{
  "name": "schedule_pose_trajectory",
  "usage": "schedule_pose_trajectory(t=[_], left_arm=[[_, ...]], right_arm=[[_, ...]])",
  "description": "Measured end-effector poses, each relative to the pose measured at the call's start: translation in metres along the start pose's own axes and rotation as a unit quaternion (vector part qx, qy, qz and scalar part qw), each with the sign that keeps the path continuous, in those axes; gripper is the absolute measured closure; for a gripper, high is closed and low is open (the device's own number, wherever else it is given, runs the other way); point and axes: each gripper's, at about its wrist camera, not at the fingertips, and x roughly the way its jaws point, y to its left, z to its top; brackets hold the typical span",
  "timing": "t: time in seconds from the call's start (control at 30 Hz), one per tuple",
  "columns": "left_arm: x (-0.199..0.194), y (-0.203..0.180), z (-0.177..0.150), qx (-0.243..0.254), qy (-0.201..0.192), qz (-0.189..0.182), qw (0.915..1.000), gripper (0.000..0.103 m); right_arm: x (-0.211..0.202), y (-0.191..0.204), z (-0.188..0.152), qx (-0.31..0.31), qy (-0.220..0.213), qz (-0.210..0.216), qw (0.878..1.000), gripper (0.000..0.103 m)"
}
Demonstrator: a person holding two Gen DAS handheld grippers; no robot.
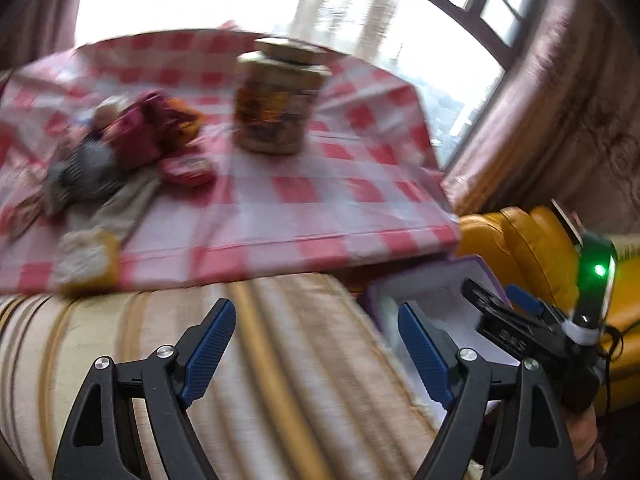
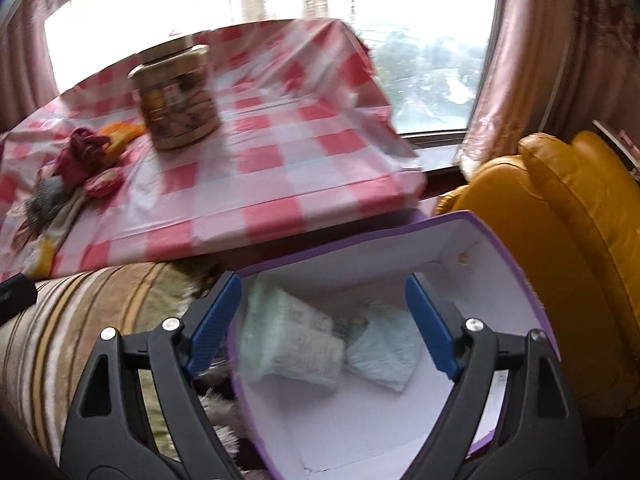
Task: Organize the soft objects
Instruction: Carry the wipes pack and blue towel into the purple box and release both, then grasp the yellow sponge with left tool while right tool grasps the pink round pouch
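Both grippers stood spread with nothing between their blue pads. Left gripper (image 1: pixel 316 344) hung over a striped cushion (image 1: pixel 280 360), facing a red-checked tablecloth (image 1: pixel 304 200). On the cloth lay a blurred heap of soft cloth pieces (image 1: pixel 120 152), perhaps socks, beside a lidded jar (image 1: pixel 276 104). Right gripper (image 2: pixel 324 320) pointed down into an open purple box (image 2: pixel 516 280) with a white inside, where two pale green folded cloths (image 2: pixel 320 344) lay side by side on the bottom. A yellow leather seat (image 2: pixel 560 220) sat just right of the box.
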Motion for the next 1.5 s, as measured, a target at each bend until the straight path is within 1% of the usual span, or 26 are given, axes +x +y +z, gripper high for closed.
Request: schedule_pose_trajectory(t=[0.07,0.17,0.3,0.4,0.47,0.53,0.6,0.67,0.8,0.9,0.97,1.0,1.03,1.2,1.37,1.5], left_arm=[[-0.005,0.020,0.000,-0.023,-0.002,0.010,0.9997,0.019],[-0.012,0.051,0.002,-0.049,-0.009,0.043,0.9978,0.019],[-0.020,0.089,0.007,-0.080,-0.010,0.086,0.9930,0.019],[-0.019,0.116,0.014,-0.106,-0.009,0.102,0.9891,0.019],[-0.015,0.135,0.017,-0.125,-0.001,0.105,0.9865,0.019],[-0.012,0.147,0.020,-0.137,0.009,0.112,0.9842,0.019],[-0.004,0.155,0.025,-0.143,0.021,0.113,0.9830,0.019],[0.004,0.156,0.028,-0.135,0.037,0.120,0.9828,0.019],[0.023,0.162,0.037,-0.121,0.065,0.150,0.9791,0.019],[0.034,0.166,0.042,-0.118,0.078,0.161,0.9768,0.019],[0.042,0.169,0.044,-0.113,0.082,0.166,0.9762,0.023],[0.046,0.170,0.044,-0.112,0.086,0.164,0.9763,0.036],[0.048,0.170,0.043,-0.111,0.090,0.162,0.9763,0.038],[0.046,0.167,0.038,-0.105,0.065,0.166,0.9784,0.040],[0.035,0.172,0.033,-0.124,0.032,0.153,0.9800,0.041],[0.023,0.178,0.032,-0.140,0.004,0.147,0.9792,0.041]], right_arm=[[0.000,0.007,0.000,0.001,0.008,0.021,1.000,0.017],[0.001,0.019,0.000,-0.001,0.022,0.057,0.998,0.017],[0.006,0.040,0.003,-0.025,0.028,0.067,0.997,0.017],[0.011,0.054,0.007,-0.033,0.038,0.091,0.995,0.017],[0.013,0.064,0.010,-0.052,0.038,0.089,0.994,0.017],[0.014,0.073,0.014,-0.058,0.040,0.096,0.993,0.017],[0.018,0.079,0.019,-0.058,0.044,0.105,0.992,0.017],[0.023,0.088,0.023,-0.065,0.049,0.108,0.991,0.017],[0.032,0.112,0.030,-0.097,0.054,0.113,0.987,0.017],[0.040,0.128,0.037,-0.117,0.057,0.116,0.985,0.017],[0.046,0.137,0.041,-0.124,0.059,0.118,0.984,0.017],[0.050,0.142,0.044,-0.129,0.062,0.119,0.983,0.016],[0.053,0.147,0.047,-0.134,0.064,0.121,0.981,0.016],[0.069,0.177,0.064,-0.166,0.062,0.132,0.975,0.013],[0.094,0.211,0.084,-0.190,0.064,0.144,0.969,0.013],[0.112,0.233,0.095,-0.192,0.077,0.170,0.963,0.013]])
